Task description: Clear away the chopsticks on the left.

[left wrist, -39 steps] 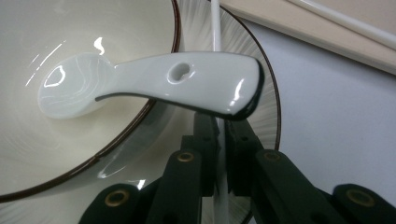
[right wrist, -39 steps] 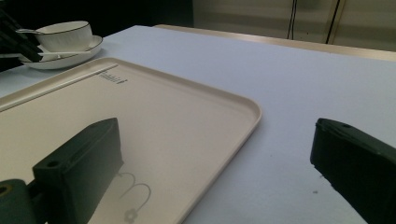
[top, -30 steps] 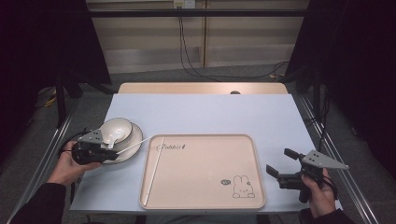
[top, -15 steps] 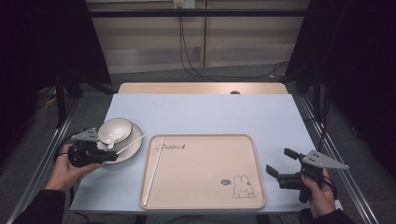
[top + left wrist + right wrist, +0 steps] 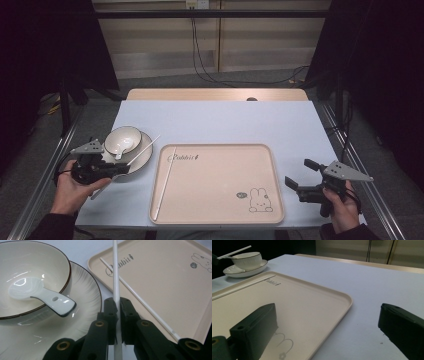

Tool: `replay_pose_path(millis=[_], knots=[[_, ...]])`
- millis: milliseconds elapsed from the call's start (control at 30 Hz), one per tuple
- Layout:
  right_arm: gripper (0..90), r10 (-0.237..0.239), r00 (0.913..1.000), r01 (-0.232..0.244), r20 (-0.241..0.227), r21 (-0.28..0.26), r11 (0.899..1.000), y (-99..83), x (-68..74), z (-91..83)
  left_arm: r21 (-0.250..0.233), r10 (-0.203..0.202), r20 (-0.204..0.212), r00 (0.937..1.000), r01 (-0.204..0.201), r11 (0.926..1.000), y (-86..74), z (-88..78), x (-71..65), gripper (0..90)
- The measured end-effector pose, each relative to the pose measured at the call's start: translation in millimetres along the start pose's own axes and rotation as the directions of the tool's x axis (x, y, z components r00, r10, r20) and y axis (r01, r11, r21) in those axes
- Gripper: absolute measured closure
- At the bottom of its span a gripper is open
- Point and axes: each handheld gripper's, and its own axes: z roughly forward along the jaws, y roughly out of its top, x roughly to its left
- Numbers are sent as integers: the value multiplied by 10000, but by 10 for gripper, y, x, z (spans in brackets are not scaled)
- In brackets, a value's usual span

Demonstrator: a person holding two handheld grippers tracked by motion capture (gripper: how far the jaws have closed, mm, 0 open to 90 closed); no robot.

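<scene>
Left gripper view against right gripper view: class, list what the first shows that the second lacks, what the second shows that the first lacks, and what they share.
Left gripper view: the left claw shut on a white chopstick, and a white spoon lying in the bowl.

Right gripper view: the right claw open above the tray's corner, and the blue table running back to its far wooden edge.

Both: the beige tray, the second chopstick lying on it, the bowl and its plate.

Lab recording rig: pale blue table [image 5: 215,125] on metal frame rails [image 5: 357,165], dark curtains [image 5: 45,45], dangling black cables [image 5: 200,55].
</scene>
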Motion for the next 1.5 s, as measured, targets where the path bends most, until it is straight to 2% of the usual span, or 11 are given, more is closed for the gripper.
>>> replay_pose_path(millis=[300, 467, 867, 900, 967, 1067, 1133, 1300, 1333, 1433, 1500], knots=[[19, 19, 10000, -19, -16, 3, 10000, 1, 2, -5, 53, -620, -178, 9979, 621, 9981, -16, -10, -238, 848], [19, -51, 10000, 51, 6, -11, 10000, -1, -1, -1, 71, -656, -373, 9971, 659, 9978, -4, 11, -389, 847], [19, 53, 10000, -53, -39, -9, 10000, 0, 8, 1, 88, -1387, -902, 9862, 1400, 9901, -3, 87, -636, 848], [18, 54, 10000, -54, -35, -18, 10000, 0, 8, 0, -118, -1721, -893, 9810, 1717, 9851, -3, 91, -671, 848], [19, 53, 10000, -53, -38, -19, 10000, 0, 8, 0, -210, -1782, -1017, 9787, 1770, 9840, -4, 92, -690, 848], [18, 45, 10000, -45, -51, 16, 10000, -1, 8, 4, -566, -2379, -1542, 9590, 2318, 9711, -13, 128, -764, 847], [19, 33, 10000, -33, -22, 3, 10000, -1, 9, 5, -526, -2448, -1613, 9561, 2394, 9695, -13, 137, -772, 848], [20, -23, 10000, 23, -9, 27, 10000, -2, 4, 6, -126, -2893, -1813, 9399, 2920, 9564, -14, 244, -887, 848], [20, -15, 10000, 15, -52, 27, 10000, -1, 5, 6, -123, -3138, -1742, 9334, 3166, 9485, -10, 275, -905, 848], [20, -15, 10000, 15, -54, 25, 10000, -1, 7, 7, -153, -3223, -1798, 9294, 3250, 9456, 0, 303, -934, 848], [20, -23, 10000, 23, -47, 42, 10000, -2, 4, 5, -101, -3452, -1871, 9197, 3496, 9368, 25, 349, -964, 848]])
